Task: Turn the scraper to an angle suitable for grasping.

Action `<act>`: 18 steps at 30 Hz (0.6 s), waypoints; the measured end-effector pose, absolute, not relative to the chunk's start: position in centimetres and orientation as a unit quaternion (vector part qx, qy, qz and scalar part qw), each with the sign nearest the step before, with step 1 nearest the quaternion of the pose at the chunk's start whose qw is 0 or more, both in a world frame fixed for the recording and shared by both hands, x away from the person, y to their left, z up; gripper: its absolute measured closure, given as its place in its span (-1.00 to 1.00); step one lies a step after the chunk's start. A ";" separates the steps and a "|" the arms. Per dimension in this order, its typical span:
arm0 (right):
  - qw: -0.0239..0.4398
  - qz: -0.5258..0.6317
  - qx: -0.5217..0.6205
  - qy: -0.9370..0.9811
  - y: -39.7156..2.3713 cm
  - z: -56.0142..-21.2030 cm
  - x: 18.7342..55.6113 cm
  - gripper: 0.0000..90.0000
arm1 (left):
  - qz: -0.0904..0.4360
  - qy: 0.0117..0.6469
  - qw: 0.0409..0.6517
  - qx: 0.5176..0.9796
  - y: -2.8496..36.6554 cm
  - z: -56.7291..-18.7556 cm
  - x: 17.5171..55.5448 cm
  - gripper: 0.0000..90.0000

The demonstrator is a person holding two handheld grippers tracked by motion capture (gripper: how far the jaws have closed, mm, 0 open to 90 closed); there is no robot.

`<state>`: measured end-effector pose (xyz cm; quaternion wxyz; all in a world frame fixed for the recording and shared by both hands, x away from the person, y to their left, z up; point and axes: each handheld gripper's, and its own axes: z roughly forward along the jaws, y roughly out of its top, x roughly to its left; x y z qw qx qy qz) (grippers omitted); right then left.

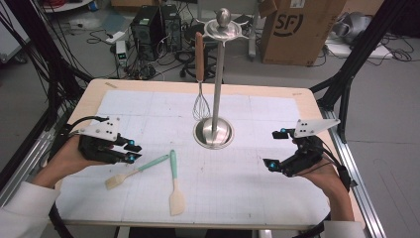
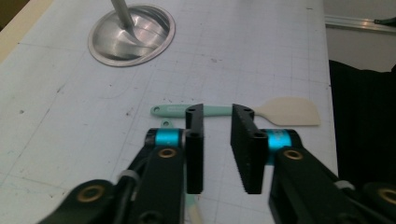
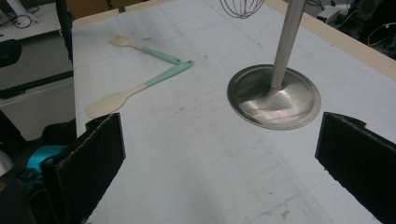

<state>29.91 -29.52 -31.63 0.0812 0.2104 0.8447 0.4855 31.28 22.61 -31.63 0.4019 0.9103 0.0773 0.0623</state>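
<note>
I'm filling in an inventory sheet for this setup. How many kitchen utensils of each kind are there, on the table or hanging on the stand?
Spatulas with mint-green handles: 2, one nearest the left gripper, the other beside it
Whisks: 1, hanging on the steel stand
Total: 3

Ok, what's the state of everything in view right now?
Whisk: hanging from the stand's top.
Utensil stand: upright.
Left spatula: lying flat, not held.
Right spatula: lying flat, not held.
Left gripper: jaws narrowly apart, empty.
Right gripper: jaws wide open, empty.
</note>
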 end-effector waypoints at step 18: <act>0.080 0.485 0.212 0.845 -30.0 -31.8 29.7 -1.00 | 0.028 0.001 0.323 0.946 17.3 -33.7 31.1 1.00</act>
